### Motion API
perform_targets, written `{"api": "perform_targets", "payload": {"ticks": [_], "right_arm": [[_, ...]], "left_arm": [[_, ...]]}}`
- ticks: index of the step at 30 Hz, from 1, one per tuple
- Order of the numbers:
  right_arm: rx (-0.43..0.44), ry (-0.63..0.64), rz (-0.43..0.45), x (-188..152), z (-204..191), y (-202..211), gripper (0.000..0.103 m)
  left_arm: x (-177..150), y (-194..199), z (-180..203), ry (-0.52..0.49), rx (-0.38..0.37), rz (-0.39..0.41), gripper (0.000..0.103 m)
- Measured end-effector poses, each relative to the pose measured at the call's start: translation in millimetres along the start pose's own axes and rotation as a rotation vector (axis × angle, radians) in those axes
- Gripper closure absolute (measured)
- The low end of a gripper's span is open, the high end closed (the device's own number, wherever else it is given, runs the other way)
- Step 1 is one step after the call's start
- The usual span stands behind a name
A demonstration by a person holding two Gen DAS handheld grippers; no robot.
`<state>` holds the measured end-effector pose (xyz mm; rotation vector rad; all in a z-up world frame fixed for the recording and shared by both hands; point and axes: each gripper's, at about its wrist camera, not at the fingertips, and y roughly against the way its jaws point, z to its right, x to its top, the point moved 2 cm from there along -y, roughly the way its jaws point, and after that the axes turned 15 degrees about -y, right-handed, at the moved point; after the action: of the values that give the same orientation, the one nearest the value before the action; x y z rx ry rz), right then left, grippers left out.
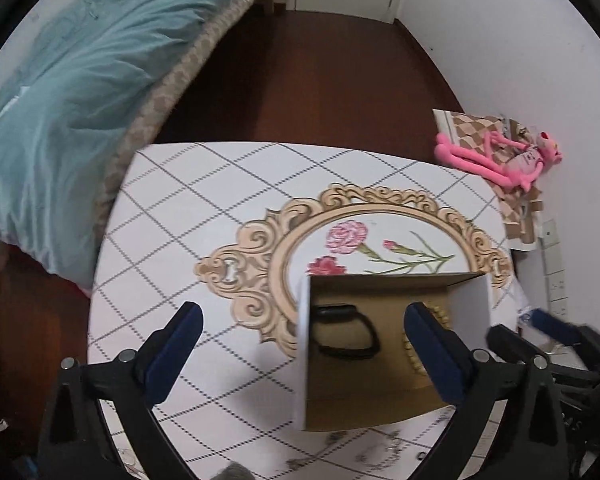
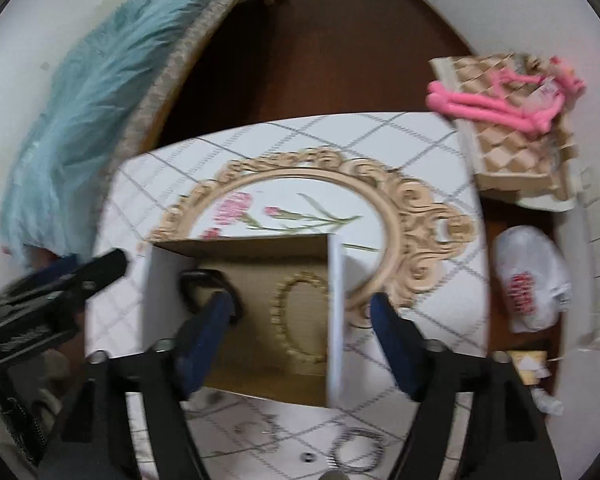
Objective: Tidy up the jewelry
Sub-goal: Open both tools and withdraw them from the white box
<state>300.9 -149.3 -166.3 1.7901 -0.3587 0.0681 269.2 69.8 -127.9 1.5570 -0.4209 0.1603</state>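
An open cardboard box (image 1: 472, 300) with white outer walls stands on the table; it also shows in the right wrist view (image 2: 336, 300). Inside lie a black band (image 1: 346, 332) (image 2: 198, 280) and a gold bead bracelet (image 1: 410, 350) (image 2: 296, 316). Thin chains and small pieces lie on the table in front of the box (image 1: 340, 446) (image 2: 358, 450). My left gripper (image 1: 300, 356) is open and empty, straddling the box's left wall. My right gripper (image 2: 304, 332) is open and empty above the box's right half.
The table (image 1: 188, 216) has a white cloth with a grid pattern and a gold floral frame print. A bed with a teal blanket (image 1: 68, 92) is at the left. A pink plush toy (image 1: 500, 160) lies on a checkered box at the right. A white plastic bag (image 2: 530, 280) sits beyond the table's right edge.
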Motion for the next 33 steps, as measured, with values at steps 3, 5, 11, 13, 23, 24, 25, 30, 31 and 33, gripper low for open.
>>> {"api": "perform_targets", "payload": {"ticks": [3, 5, 11, 13, 23, 24, 25, 30, 31, 33], "right_arm": [[-0.085, 0.028, 0.025, -11.7, 2.0, -4.0, 0.011], [-0.126, 0.039, 0.028, -20.6, 3.9, -9.0, 0.01], [-0.167, 0.029, 0.04, -37.3, 6.4, -17.5, 0.008], [-0.167, 0.023, 0.041, -40.3, 6.7, -17.2, 0.008], [-0.168, 0.022, 0.125, -54.3, 2.3, 18.8, 0.008], [-0.165, 0.022, 0.137, -56.4, 1.8, 24.9, 0.008], [-0.163, 0.024, 0.152, -59.1, 1.4, 32.6, 0.008], [-0.146, 0.03, 0.206, -71.7, -2.7, 63.9, 0.008], [-0.145, 0.032, 0.219, -75.2, -4.0, 70.8, 0.008], [-0.144, 0.037, 0.239, -82.0, -6.4, 81.9, 0.008]], "left_arm": [[-12.9, 0.1, 1.6, -0.016, 0.048, 0.019, 0.0], [-21.9, -3.8, 3.9, -0.025, 0.061, 0.013, 0.0], [-38.6, -3.0, 6.5, -0.022, 0.083, 0.005, 0.0], [-43.0, 1.1, 6.6, -0.019, 0.089, 0.009, 0.0], [-59.5, 32.4, 7.4, -0.015, 0.12, 0.042, 0.0], [-61.9, 37.9, 7.3, -0.012, 0.124, 0.048, 0.0], [-64.3, 44.2, 7.2, -0.011, 0.129, 0.057, 0.0], [-77.0, 76.0, 6.8, -0.009, 0.162, 0.114, 0.0], [-80.6, 82.5, 6.9, -0.007, 0.164, 0.126, 0.0], [-87.0, 92.7, 7.6, -0.006, 0.165, 0.14, 0.0]]}}
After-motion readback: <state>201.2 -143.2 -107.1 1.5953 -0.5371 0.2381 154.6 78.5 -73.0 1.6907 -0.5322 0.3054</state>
